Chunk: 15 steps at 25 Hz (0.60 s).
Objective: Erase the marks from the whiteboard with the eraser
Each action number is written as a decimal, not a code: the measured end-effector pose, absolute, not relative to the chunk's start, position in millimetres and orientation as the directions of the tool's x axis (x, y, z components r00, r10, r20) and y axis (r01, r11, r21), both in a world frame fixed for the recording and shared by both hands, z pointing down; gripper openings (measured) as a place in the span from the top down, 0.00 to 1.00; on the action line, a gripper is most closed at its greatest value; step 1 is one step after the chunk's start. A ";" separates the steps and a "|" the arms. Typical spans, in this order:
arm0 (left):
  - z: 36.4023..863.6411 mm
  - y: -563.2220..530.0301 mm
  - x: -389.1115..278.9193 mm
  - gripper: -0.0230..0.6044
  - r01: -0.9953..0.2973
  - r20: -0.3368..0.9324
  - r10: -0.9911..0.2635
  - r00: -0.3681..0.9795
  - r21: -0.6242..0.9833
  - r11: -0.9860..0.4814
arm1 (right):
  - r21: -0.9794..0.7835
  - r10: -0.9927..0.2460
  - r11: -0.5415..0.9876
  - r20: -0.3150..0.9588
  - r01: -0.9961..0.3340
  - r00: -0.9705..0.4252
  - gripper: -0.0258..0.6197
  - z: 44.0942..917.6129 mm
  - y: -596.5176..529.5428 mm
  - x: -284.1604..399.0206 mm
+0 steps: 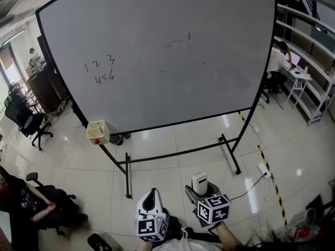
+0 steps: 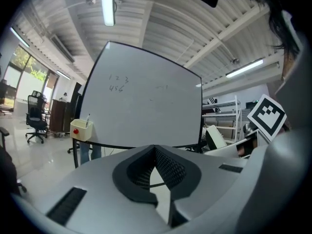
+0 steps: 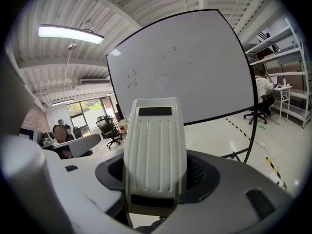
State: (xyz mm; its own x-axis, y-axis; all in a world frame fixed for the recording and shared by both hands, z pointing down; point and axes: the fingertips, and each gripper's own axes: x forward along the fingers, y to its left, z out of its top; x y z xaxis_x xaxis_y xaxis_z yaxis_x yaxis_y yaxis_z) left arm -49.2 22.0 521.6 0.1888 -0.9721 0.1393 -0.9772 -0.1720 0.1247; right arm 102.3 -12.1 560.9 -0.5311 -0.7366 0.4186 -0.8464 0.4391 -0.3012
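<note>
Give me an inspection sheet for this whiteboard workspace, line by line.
Surface: whiteboard upright on a black stand, mostly bare.
Job's things: handwritten digits at upper left; fainter strokes near top centre; eraser in the right gripper.
Clutter: small box at the board's lower left corner.
Grippers: left gripper shut, empty; right gripper shut on the eraser; both apart from the board.
Cables: power strip with its cord on the floor.
Surroundings: office chair, shelving, seated person at right.
</note>
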 end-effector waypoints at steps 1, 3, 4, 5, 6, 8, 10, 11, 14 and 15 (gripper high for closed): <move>522.6 32.8 -44.4 0.98 -0.978 0.143 -0.972 0.185 0.118 -0.169 | -0.313 -0.730 0.444 0.418 -0.840 -0.541 0.54 562.1 -2.6 102.8; 520.4 50.1 -42.0 0.98 -0.982 0.144 -0.974 0.173 0.107 -0.158 | -0.324 -0.718 0.456 0.417 -0.829 -0.558 0.54 561.8 13.4 99.6; 518.2 56.3 -43.3 0.98 -0.983 0.140 -0.976 0.166 0.101 -0.152 | -0.319 -0.713 0.465 0.417 -0.826 -0.563 0.54 560.7 19.8 96.7; 516.1 60.5 -45.4 0.98 -0.985 0.134 -0.978 0.160 0.094 -0.148 | -0.307 -0.710 0.477 0.418 -0.823 -0.567 0.54 559.7 24.9 93.4; 514.8 62.9 -47.7 0.98 -0.985 0.129 -0.979 0.156 0.088 -0.145 | -0.295 -0.707 0.488 0.418 -0.821 -0.570 0.54 558.9 28.6 89.9; 516.6 64.7 -51.0 0.98 -0.986 0.128 -0.979 0.157 0.085 -0.146 | -0.282 -0.703 0.504 0.415 -0.816 -0.578 0.54 558.1 33.8 82.9; 523.7 65.6 -53.2 0.98 -0.984 0.141 -0.977 0.158 0.101 -0.145 | -0.277 -0.699 0.512 0.415 -0.813 -0.582 0.54 557.5 38.2 76.6; 525.3 65.6 -53.2 0.98 -0.983 0.146 -0.976 0.162 0.110 -0.147 | -0.272 -0.701 0.514 0.414 -0.814 -0.581 0.54 556.2 40.1 74.4; 521.2 64.7 -51.0 0.98 -0.978 0.147 -0.971 0.187 0.117 -0.170 | -0.261 -0.716 0.506 0.404 -0.822 -0.569 0.54 549.9 42.7 71.9; 519.2 64.5 -50.0 0.98 -0.977 0.144 -0.970 0.196 0.113 -0.181 | -0.263 -0.722 0.499 0.401 -0.826 -0.564 0.54 549.3 42.6 72.3</move>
State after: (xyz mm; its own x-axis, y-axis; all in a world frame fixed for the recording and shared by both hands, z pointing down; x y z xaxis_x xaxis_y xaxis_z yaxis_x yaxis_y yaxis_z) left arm -50.0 64.5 519.2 0.1958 -0.9700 0.1440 -0.9771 -0.1805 0.1126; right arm 72.3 42.6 549.3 -0.5641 -0.7217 0.4011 -0.8257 0.4992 -0.2629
